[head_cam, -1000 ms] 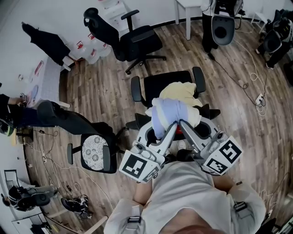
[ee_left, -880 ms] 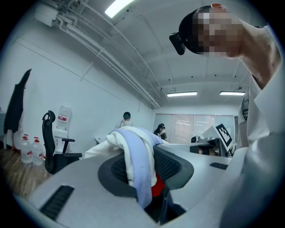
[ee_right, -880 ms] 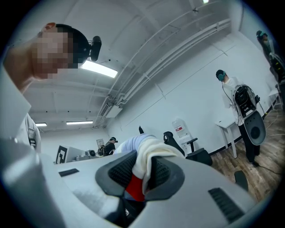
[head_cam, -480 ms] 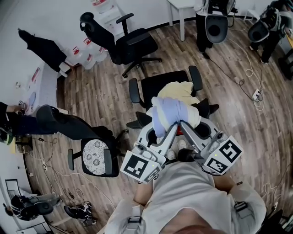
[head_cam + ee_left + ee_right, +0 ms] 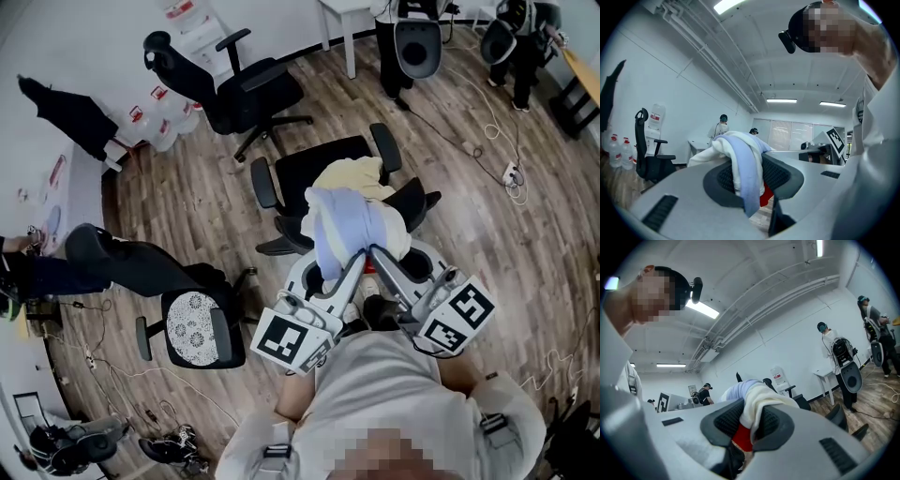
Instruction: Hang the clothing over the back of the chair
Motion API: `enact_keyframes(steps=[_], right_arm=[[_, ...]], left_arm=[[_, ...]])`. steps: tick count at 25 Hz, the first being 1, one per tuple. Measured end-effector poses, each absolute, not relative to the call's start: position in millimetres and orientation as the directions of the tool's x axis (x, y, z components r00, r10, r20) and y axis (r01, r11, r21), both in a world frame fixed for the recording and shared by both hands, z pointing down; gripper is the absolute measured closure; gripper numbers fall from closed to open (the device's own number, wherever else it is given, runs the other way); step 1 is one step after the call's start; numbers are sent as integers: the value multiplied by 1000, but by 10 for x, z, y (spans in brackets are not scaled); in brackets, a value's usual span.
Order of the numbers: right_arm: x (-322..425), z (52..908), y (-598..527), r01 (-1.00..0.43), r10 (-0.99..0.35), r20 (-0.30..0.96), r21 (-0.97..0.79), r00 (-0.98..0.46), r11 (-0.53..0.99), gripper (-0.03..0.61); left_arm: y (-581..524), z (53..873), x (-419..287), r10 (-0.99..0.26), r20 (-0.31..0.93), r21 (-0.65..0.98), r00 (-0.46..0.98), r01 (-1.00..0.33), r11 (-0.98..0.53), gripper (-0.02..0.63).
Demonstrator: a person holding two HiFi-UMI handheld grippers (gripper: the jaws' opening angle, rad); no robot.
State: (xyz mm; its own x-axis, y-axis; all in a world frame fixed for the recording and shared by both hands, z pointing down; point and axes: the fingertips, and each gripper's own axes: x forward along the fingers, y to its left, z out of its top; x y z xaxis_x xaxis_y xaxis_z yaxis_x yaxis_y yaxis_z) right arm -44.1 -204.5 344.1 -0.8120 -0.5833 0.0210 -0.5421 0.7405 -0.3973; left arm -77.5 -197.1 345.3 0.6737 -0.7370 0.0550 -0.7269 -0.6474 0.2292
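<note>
**Wood floor, black chair ahead: clothing gripped in both claws**

Wood-plank floor point(image 5: 202, 202) fills the room. One black chair point(image 5: 314, 169) with armrests stands directly in front of the person.

1. Position of the load. The clothing point(image 5: 345, 223) is a bunched cream and pale-blue bundle. It is held up between the two claws, over the near part of the chair. Whether its far end rests on the seat cannot be told.

2. Claw state. The left claw point(image 5: 750, 180) is clamped on a thick fold, with its jaws moderately apart. The right claw point(image 5: 749, 425) is clamped on a thinner cream fold, with its jaws close together. Fabric spills over the top of both.

3. Handling estimate. The fabric looks soft, light and limp, with no stiffness of its own. It is likely to sag and fold wherever it is unsupported. It is not fragile. Slip is possible at the thinner fold.

4. Recommended hold. The two grips sit near each other, so the load hangs as a lump. Holds on an edge or at the shoulders, set well apart, would probably spread it enough to drape evenly over the chair back.
</note>
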Motion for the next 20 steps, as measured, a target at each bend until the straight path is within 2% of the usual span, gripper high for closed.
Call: enact_keyframes(steps=[20], right_arm=[[-376,3664,-1764,-617,-643,79,-391,-762,683,515]], left_arm=[[-1698,3686,-704,-687,97,267,720,-684,-679,491]])
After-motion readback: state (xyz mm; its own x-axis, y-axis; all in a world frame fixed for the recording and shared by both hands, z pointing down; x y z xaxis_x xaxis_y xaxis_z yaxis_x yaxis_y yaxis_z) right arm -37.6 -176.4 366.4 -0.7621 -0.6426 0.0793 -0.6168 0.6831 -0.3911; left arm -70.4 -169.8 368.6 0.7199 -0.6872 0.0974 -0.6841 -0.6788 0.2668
